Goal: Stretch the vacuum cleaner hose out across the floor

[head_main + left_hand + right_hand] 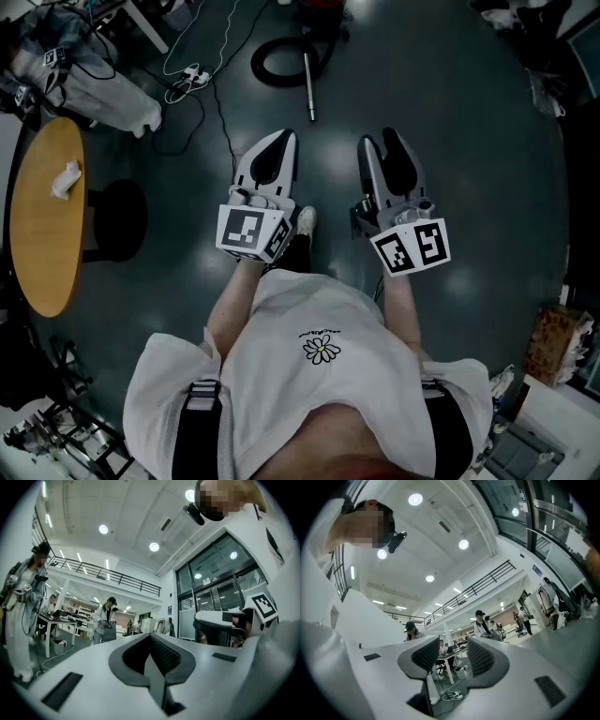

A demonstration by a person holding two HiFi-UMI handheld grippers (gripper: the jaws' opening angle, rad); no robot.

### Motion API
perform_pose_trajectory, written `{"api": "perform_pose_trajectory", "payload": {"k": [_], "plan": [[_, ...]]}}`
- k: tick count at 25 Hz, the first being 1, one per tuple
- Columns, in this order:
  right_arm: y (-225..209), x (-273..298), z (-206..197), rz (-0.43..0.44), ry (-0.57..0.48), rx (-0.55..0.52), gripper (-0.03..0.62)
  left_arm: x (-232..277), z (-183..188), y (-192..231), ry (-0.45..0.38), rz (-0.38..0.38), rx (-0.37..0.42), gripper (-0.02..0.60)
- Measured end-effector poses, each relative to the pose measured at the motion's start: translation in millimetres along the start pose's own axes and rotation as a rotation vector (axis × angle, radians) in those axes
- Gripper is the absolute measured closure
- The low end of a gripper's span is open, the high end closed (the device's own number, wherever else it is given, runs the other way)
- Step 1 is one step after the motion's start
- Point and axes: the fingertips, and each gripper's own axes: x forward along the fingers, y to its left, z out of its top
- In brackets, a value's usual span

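Note:
The black vacuum hose [281,62] lies coiled on the dark floor at the far end of the head view. Its metal wand [308,90] points toward me, and the red vacuum body [319,7] sits at the top edge. My left gripper [284,137] is held in the air well short of the hose, jaws shut with nothing between them [151,637]. Beside it, my right gripper [379,139] stands open and empty [449,649]. Both point slightly upward at the hall, so neither gripper view shows the hose.
A round wooden table [37,225] with a crumpled tissue [66,178] stands at the left, a black chair base [117,220] beside it. A power strip with cables [192,75] lies near the hose. A cardboard box [558,342] sits at the right. People stand at desks [107,620].

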Motion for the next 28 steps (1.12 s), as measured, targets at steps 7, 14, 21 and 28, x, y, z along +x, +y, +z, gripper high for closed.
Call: {"api": "perform_pose_trajectory", "payload": {"k": [7,14,21,28], "plan": [[-36,119,-17,0.066,0.051,0.09,0.388,93,25,79,-0.046,-0.008,0.001,0.574],[-105,208,-47,0.083,0.085,0.367,0.388,173,16,151,-0.021,0.034,-0.028,0.574],[-199,302,-110,0.109,0.246,0.418,0.388,284,-28,208,0.045,0.074,-0.001,0.574],[-292,393,-136,0.126,0.356,0.508,0.39,390,-37,269,0.099,0.135,0.044,0.574]]}}
